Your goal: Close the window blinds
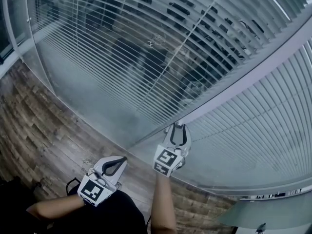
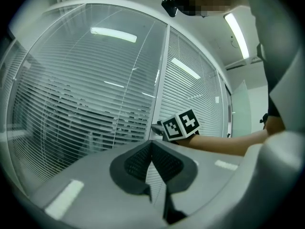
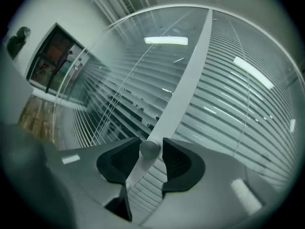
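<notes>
We find the right gripper [image 3: 151,142] at lower centre, jaws parted about a round knob [image 3: 150,149] on the window frame [image 3: 190,80]; the left gripper [image 2: 152,143] is pinched closed, empty.

The blinds [image 1: 146,57] were pale grey with fine horizontal stripes; the floor [image 1: 44,135] was mottled brown planking (wood-grained); the marker cube [image 1: 168,161] bore black-and-white squares.

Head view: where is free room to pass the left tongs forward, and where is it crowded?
Free: the wooden floor between the left pane and the left tongs, and the space in front of that pane. Crowded: the white post, where the right tongs stand around the knob.
</notes>
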`<action>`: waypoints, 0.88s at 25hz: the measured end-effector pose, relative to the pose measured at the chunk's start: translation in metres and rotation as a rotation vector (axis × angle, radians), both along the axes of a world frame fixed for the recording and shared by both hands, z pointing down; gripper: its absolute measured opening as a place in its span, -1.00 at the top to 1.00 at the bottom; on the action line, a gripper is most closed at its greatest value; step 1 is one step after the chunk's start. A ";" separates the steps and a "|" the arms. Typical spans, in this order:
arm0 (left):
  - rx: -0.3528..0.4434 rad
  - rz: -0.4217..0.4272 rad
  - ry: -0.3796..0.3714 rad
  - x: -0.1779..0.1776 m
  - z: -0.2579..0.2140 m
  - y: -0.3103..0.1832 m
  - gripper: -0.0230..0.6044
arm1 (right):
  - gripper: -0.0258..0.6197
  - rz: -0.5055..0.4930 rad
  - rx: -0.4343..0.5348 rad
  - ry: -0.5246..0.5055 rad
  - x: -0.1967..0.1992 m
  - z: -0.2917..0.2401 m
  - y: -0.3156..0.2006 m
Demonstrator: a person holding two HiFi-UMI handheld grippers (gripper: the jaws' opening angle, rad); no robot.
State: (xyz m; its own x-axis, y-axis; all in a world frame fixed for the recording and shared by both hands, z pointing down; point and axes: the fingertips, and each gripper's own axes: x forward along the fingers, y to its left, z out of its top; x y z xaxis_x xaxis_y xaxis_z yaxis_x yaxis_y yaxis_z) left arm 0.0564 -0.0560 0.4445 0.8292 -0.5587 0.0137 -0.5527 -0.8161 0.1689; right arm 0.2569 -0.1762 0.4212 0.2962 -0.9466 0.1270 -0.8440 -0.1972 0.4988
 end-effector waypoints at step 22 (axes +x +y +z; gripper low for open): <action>-0.003 -0.007 0.013 -0.006 -0.002 0.003 0.92 | 0.51 0.036 0.394 -0.942 0.020 0.000 0.005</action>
State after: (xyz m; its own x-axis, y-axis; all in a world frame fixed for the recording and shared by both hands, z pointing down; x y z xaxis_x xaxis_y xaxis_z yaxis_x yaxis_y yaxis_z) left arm 0.0505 -0.0530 0.4424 0.8255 -0.5644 0.0042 -0.5559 -0.8118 0.1785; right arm 0.2771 -0.1717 0.4209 0.2664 -0.9639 0.0044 -0.8498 -0.2370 -0.4709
